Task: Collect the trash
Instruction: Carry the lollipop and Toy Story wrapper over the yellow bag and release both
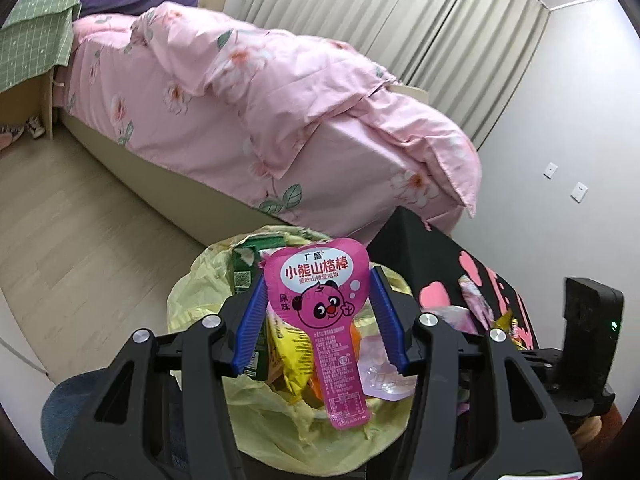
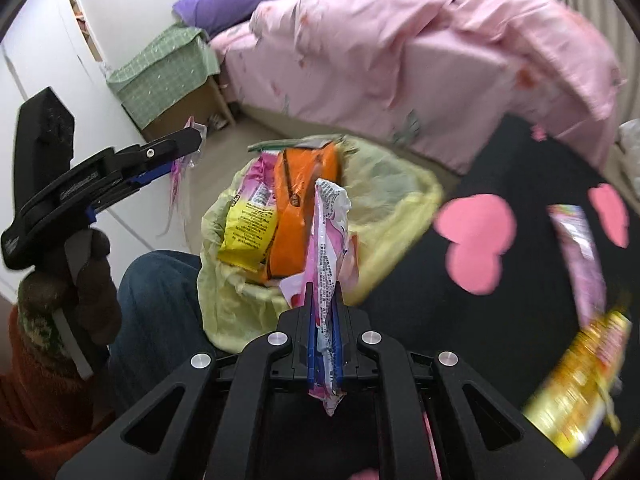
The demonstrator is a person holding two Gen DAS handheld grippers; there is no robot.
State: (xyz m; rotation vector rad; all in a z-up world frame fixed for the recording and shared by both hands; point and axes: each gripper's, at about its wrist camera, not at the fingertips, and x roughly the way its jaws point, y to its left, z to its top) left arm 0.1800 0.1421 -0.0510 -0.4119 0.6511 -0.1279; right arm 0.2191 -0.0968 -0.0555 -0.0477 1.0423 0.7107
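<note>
A bin lined with a pale yellow bag (image 1: pixel 192 292) (image 2: pixel 404 188) holds several wrappers, among them an orange packet (image 2: pixel 304 208), a yellow packet (image 2: pixel 248 232) and a green carton (image 1: pixel 244 268). My left gripper (image 1: pixel 318 274) (image 2: pixel 188 144) hangs over the bin. Its blue pads (image 1: pixel 386 312) press on the two edges of a pink lollipop-shaped wrapper (image 1: pixel 320 300) with a cartoon bear face. Over the bag's near rim, my right gripper (image 2: pixel 323 286) is shut on a crumpled white and pink wrapper (image 2: pixel 328 240) that sticks up past its fingertips.
A black mat with pink hearts (image 2: pixel 472 240) (image 1: pixel 432 264) lies right of the bin and carries a pink wrapper (image 2: pixel 576 256) and a gold wrapper (image 2: pixel 576 384). Behind stands a bed with a pink duvet (image 1: pixel 280 92). A person's jeans-clad knee (image 2: pixel 156 300) is left of the bin.
</note>
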